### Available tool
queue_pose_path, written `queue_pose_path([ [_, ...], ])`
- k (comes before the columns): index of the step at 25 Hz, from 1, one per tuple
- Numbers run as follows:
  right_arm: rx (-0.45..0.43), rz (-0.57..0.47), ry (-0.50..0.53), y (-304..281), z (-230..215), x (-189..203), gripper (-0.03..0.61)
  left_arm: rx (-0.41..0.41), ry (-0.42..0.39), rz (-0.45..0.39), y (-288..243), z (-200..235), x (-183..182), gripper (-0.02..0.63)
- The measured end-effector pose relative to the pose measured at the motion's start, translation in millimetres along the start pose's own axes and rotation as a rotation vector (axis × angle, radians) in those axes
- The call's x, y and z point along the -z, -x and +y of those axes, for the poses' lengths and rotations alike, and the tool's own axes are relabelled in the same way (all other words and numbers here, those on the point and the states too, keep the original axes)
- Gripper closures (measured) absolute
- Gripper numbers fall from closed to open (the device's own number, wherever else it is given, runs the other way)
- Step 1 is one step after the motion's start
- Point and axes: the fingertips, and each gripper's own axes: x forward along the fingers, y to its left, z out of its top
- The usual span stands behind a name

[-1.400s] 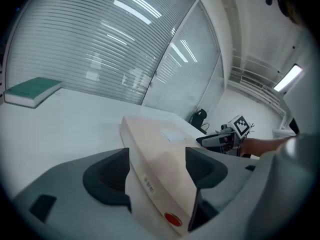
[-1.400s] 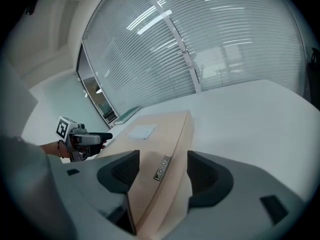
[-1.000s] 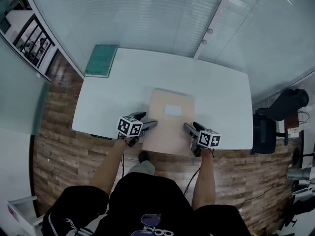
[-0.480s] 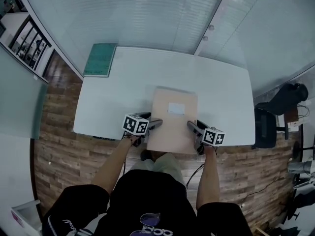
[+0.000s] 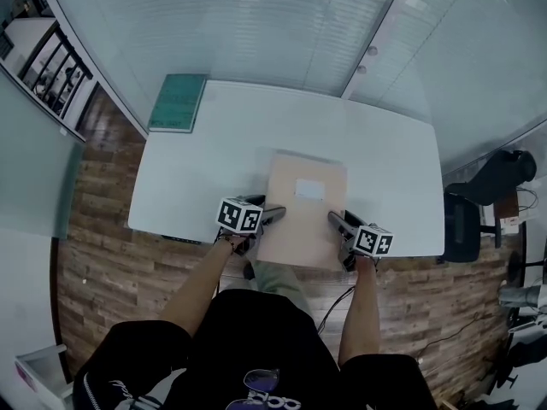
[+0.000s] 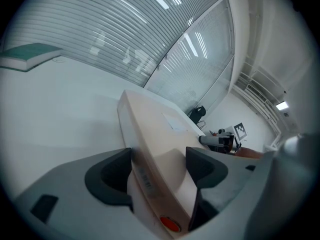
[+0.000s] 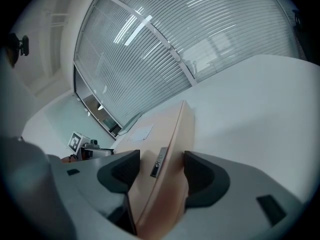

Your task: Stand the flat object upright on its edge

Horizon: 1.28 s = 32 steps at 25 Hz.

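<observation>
- The flat tan box (image 5: 301, 207) lies on the white table (image 5: 197, 178), low in the middle of the frame.
- The left gripper (image 5: 273, 215) and the right gripper (image 5: 333, 219) each squeeze one side of it.
- Box and grippers have slid a little to the right.

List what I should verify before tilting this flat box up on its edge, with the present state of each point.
1. Left gripper shut on the flat beige box, its left side: ok.
2. Right gripper shut on the box's right side: ok.
3. Both grips sit opposite each other, near the box's near end: ok.
4. Green book lies apart at the table far left corner: ok.
5. Box's far edge touching the table: cannot tell.
</observation>
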Motion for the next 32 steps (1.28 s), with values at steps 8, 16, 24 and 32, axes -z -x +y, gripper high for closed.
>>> queue_pose_path([
  [8, 0.013, -0.007, -0.006, 0.5, 5.1, 0.1, 0.285, -0.008, -0.004, 0.008, 5.5, -0.8, -2.1, 0.273],
  [16, 0.004, -0.011, 0.043, -15.6, 21.6, -9.4, 0.288, -0.039, -0.002, 0.000, 18.3, 10.9, -11.0, 0.273],
  [24, -0.040, -0.017, 0.154, -36.5, 57.0, -46.3, 0.288, -0.101, -0.058, -0.071, 48.6, 23.6, -43.0, 0.273],
  [32, -0.060, -0.065, 0.272, -54.0, 86.7, -88.5, 0.288, -0.164, -0.141, -0.148, 72.9, 32.5, -86.6, 0.273],
])
